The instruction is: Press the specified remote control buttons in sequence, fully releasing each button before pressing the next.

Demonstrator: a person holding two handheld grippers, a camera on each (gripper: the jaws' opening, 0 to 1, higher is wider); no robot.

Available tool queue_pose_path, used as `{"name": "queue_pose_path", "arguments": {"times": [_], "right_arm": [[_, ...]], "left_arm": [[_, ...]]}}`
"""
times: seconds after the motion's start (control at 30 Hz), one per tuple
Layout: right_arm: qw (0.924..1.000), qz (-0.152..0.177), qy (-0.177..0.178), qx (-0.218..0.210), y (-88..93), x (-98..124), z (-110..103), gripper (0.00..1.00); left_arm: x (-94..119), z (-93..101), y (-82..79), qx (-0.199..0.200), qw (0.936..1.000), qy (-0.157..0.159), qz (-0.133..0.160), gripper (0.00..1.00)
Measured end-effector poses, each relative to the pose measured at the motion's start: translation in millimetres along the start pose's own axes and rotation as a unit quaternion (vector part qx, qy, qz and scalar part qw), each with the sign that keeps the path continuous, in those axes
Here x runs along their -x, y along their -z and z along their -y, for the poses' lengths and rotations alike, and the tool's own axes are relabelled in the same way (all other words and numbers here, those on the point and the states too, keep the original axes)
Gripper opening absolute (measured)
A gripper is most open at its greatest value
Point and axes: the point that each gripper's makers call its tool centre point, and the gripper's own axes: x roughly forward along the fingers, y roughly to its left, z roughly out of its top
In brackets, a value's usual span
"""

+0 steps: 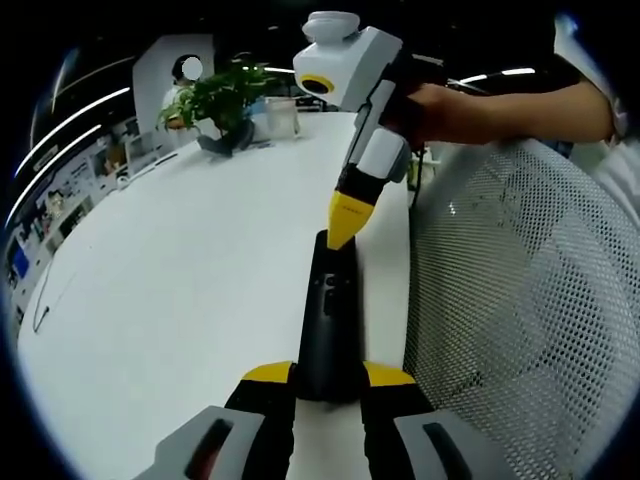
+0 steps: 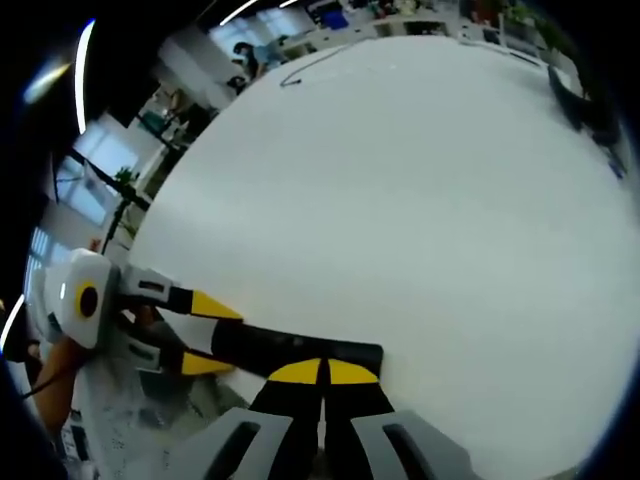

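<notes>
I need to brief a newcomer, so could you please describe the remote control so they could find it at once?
Start from the big white table and go to its edge beside the white mesh chair back. There lies the remote control: a long, slim black bar, clamped at one end by the left hand-held gripper, with the shut yellow tips of the right hand-held gripper at the other.

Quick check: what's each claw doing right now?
Left claw: closed on the black remote control.
Right claw: closed, tips on the remote's far end.

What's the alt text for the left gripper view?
The left gripper clamps the near end of a black remote on a white table, while the right gripper, jaws shut, touches the remote's far end. A mesh chair back stands alongside; a potted plant sits far off.
</notes>
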Motion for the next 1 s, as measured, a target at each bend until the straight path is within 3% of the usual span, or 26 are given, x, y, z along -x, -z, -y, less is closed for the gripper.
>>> {"name": "queue_pose_path", "arguments": {"times": [0.17, 0.53, 0.83, 1.0], "right_arm": [[0.9998, -0.002, 0.005, 0.019, 0.1, -0.7, -0.3, 0.00], [0.9999, -0.001, 0.008, 0.013, -0.6, -1.8, 0.0, 0.00], [0.9996, -0.003, -0.009, -0.025, -1.7, -0.7, 0.4, 0.00], [0.9998, -0.002, -0.006, -0.018, -2.0, -0.7, -1.2, 0.00]], "left_arm": [[-0.4, -0.3, 0.0, 0.000, 1.0000, 0.000, 0.000, 0.24], [0.0, -0.2, 0.4, -0.006, 1.0000, 0.001, 0.005, 0.24], [1.1, 1.3, 0.1, -0.010, 0.9999, 0.002, 0.005, 0.24], [1.3, 1.6, -0.1, -0.009, 0.9999, 0.003, 0.006, 0.24]]}}
